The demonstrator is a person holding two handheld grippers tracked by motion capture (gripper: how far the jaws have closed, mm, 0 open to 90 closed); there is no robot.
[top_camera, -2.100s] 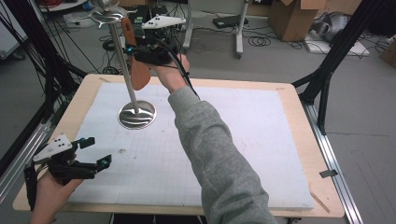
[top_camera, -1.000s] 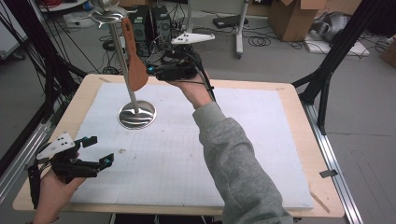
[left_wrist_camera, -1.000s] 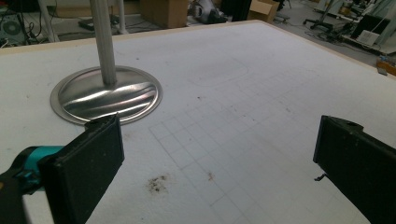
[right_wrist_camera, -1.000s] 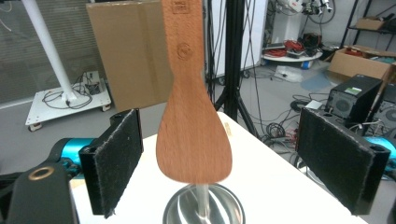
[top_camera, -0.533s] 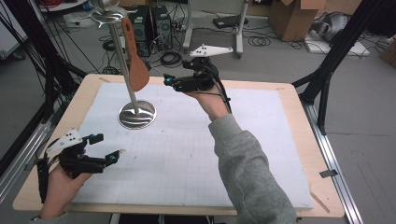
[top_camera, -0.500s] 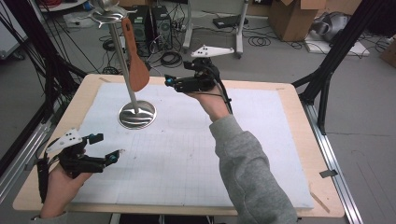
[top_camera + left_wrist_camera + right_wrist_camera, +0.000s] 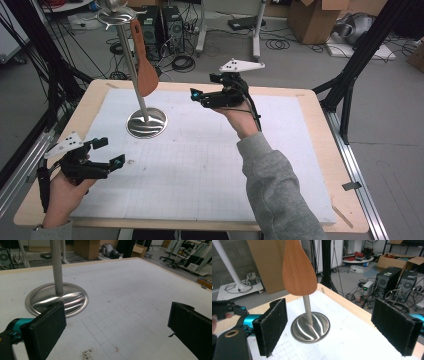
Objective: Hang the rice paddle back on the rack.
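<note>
A wooden spatula (image 7: pixel 142 62) hangs blade down from the top ring of a metal stand (image 7: pixel 146 122), which rests on the white mat's far left. My right gripper (image 7: pixel 198 96) hovers to the right of the stand, pointing at it, open and holding nothing. Its own view shows the spatula blade (image 7: pixel 298 270) and the stand's round base (image 7: pixel 310 326) beyond the right gripper (image 7: pixel 334 327), well clear of the pads. My left gripper (image 7: pixel 111 151) is open near the front left corner. Ahead of the left gripper (image 7: pixel 120 335) is the stand's base (image 7: pixel 57 300).
A white gridded mat (image 7: pixel 210 165) covers the wooden table (image 7: pixel 320 125). Black frame posts (image 7: pixel 350 75) rise at the table's sides. Behind the table are computer towers (image 7: pixel 395 280), cables and cardboard boxes (image 7: pixel 310 20) on the floor.
My right gripper has drawn back to the right, away from the spatula, which stays hanging on the stand. The left gripper has shifted slightly right and forward.
</note>
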